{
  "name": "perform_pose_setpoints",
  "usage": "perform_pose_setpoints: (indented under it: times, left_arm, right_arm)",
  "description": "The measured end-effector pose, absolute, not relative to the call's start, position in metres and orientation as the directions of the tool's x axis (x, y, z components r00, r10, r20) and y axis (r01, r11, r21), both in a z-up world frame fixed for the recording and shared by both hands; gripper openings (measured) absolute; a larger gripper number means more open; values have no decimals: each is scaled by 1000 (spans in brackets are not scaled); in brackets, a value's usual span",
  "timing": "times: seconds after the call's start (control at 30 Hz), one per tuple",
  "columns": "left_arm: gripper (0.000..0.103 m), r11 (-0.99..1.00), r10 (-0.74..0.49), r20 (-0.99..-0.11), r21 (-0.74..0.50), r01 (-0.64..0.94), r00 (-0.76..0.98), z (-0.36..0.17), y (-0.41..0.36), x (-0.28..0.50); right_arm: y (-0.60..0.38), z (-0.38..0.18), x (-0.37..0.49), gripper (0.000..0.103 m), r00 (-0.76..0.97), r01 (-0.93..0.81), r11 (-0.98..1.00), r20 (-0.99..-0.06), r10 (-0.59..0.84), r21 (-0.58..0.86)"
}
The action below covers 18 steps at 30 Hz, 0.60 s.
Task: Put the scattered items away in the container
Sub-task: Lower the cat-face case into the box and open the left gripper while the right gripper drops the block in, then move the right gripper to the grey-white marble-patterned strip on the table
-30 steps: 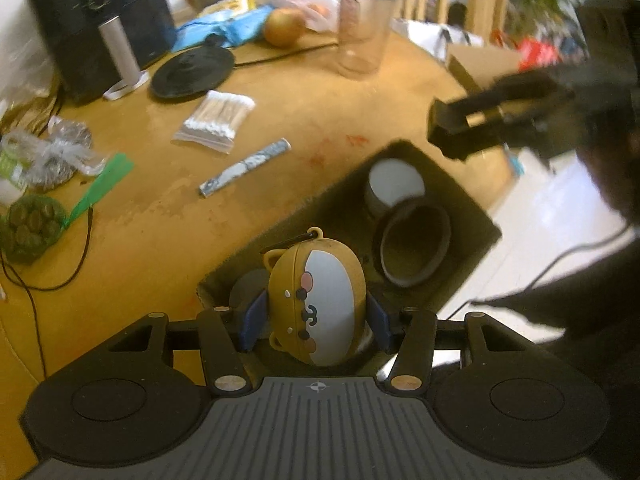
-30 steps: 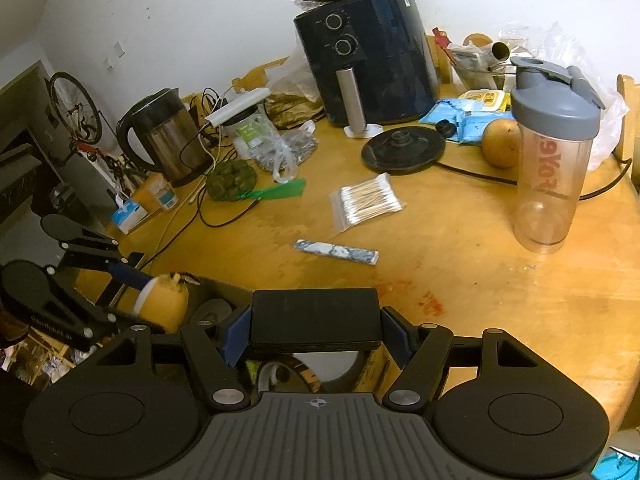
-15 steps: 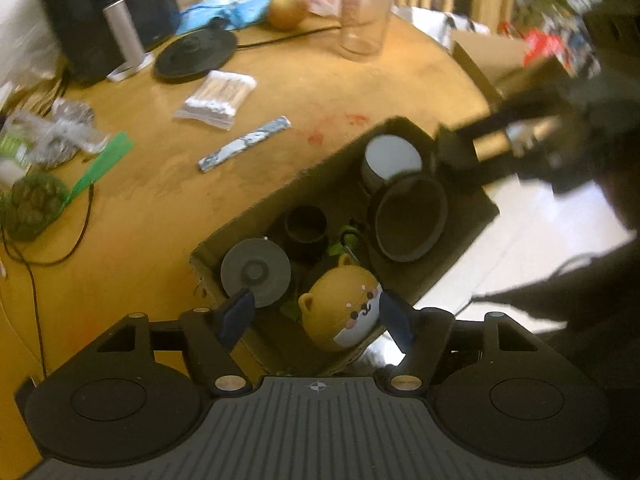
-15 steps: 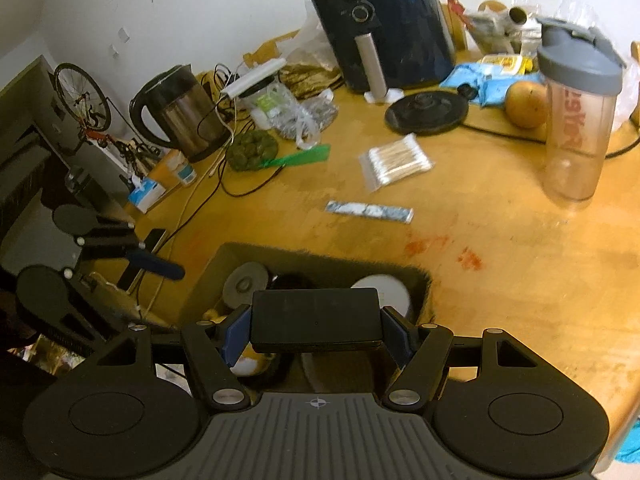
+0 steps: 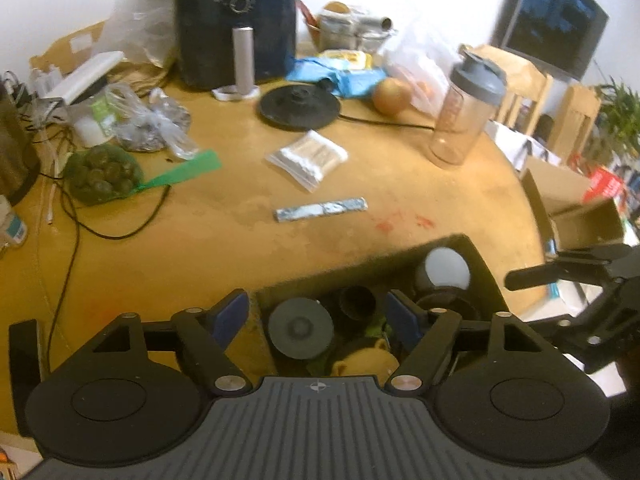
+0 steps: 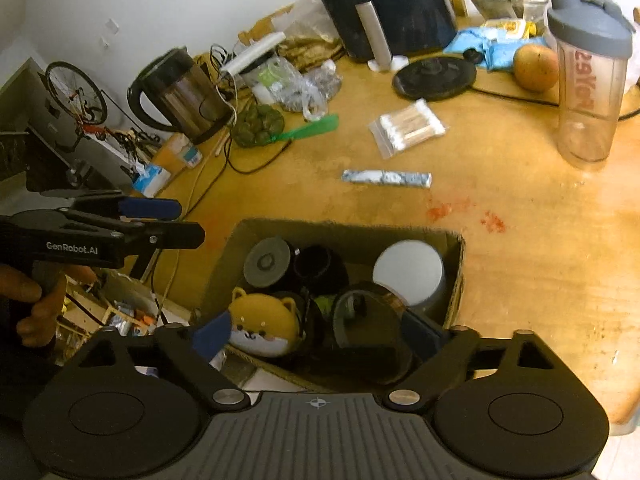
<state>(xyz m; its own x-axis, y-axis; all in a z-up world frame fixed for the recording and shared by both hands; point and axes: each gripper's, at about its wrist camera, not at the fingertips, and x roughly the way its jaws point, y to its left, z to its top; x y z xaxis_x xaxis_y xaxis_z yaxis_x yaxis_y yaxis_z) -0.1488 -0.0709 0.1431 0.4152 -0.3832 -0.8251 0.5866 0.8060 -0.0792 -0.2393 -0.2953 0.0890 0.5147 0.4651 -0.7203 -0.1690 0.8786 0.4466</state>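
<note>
The left gripper [image 5: 318, 314] and the right gripper [image 6: 318, 334] both point steeply downward, jaws opening with nothing gripped between them. A hand [image 6: 34, 300] grips the left gripper's handle.

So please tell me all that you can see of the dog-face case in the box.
The dog-face case is a small rounded thing, glossy like plastic or silicone, yellow-brown above and white around the muzzle, with two pointed ears, dot eyes and pink cheeks. It lies inside the cardboard box, at the corner nearest the camera, face turned up and outward. A grey round lid lies behind it and a dark round container beside it. No gripper touches it; whether it touches its neighbours is unclear.
</note>
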Motion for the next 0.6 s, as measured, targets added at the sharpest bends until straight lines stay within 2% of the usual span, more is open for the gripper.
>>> perform_pose_setpoints:
  times: [0.17,0.37,0.47,0.6]
  left_arm:
    - [90,840,-372,-822,-100,533,431,147,-63,-147]
    - [93,851,-358,-818,-88,517,450,155,-61,-147]
    - [99,850,-357,-817,-84,520,452,155,-62,-148]
    - [99,861,-339,-825,-78,503,452,153,-62,-147]
  right_arm:
    - [-300,96,-234,99,528,-158,886,-721,449,436]
    - [-300,103,-225,99,531,-166,891,-723,442,422]
    - [-300,105,-219,99,533,-171,894,-725,437,413]
    - [-300,108,-210,99,540,-183,901,-725,427,394]
